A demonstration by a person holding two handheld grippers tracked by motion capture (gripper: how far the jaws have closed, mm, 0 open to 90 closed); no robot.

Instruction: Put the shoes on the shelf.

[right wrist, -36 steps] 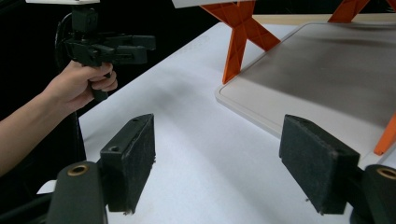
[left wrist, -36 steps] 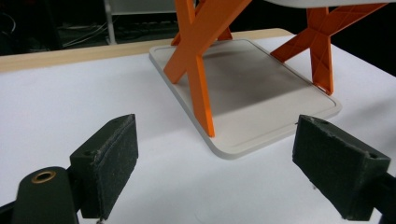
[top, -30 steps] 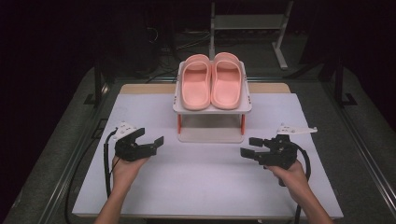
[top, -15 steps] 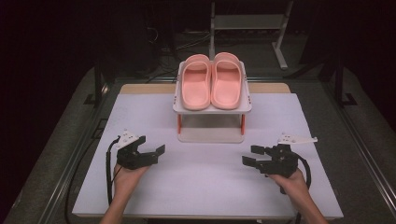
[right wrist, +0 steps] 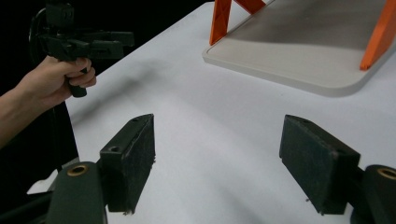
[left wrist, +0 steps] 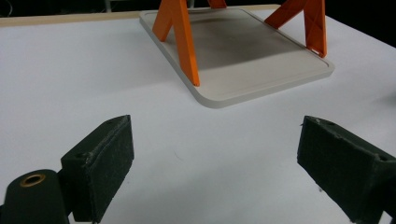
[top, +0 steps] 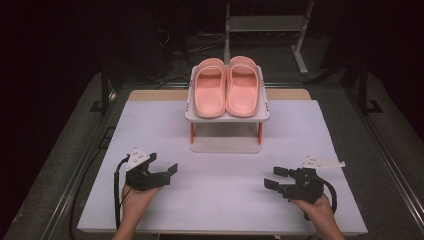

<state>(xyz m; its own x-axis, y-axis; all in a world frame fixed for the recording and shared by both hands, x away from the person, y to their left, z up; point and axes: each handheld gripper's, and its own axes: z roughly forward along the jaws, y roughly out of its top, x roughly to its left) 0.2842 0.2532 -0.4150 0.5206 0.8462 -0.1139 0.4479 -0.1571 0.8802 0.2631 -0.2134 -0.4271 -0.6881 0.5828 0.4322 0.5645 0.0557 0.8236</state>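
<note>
Two pink slippers [top: 227, 87] lie side by side on the top shelf of a small white rack [top: 192, 117] with orange legs [left wrist: 184, 42]. Its lower shelf [left wrist: 261, 56] is bare. My left gripper [top: 167, 172] hovers over the white table at the front left, open, and nothing sits between its jaws [left wrist: 215, 172]. At the front right my right gripper [top: 274, 178] is also open and holds nothing [right wrist: 217, 168]. Both point inward toward the rack and stand well short of it. The right gripper view also catches the left gripper [right wrist: 116, 41] in its hand.
The white table top [top: 310, 135] spreads around the rack, with a wooden strip [top: 150, 94] along its far edge. A metal stand [top: 300, 45] rises in the dark beyond the table. Cables [top: 119, 190] trail from the grippers near the front edge.
Both grippers have drawn back from the rack toward the table's front edge. Their jaws have stayed open.
</note>
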